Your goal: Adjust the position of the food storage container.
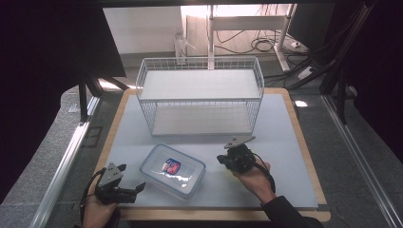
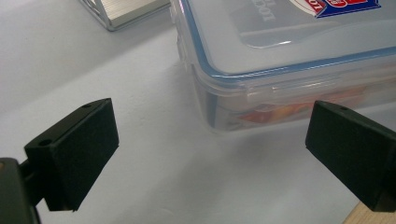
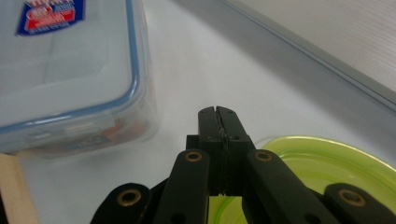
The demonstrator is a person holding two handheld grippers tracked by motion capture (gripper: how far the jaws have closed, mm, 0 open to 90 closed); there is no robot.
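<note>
We keep the left gripper (image 1: pixel 127 183) spread just beside the lidded food container (image 1: pixel 172 170), ready to clamp; the right gripper (image 3: pixel 218 116) is clenched empty

A two-tier white wire rack (image 1: pixel 200 95) stands across the far half of the worktop (image 1: pixel 285 142), blocking the way straight back; narrow bare strips run past it on both sides. A clear lidded food container (image 1: pixel 173 171) with a blue seal lies at the near left, set at an angle. Between container and rack runs an open band of bare mat. The left gripper (image 1: pixel 124 186) sits just beside the container's near-left corner, jaws spread wide, with bare mat between them. The right gripper (image 1: pixel 222 159), jaws closed together, lies right of the container with a gap between them. A green plate rim (image 3: pixel 327 163) shows close under it.
</note>
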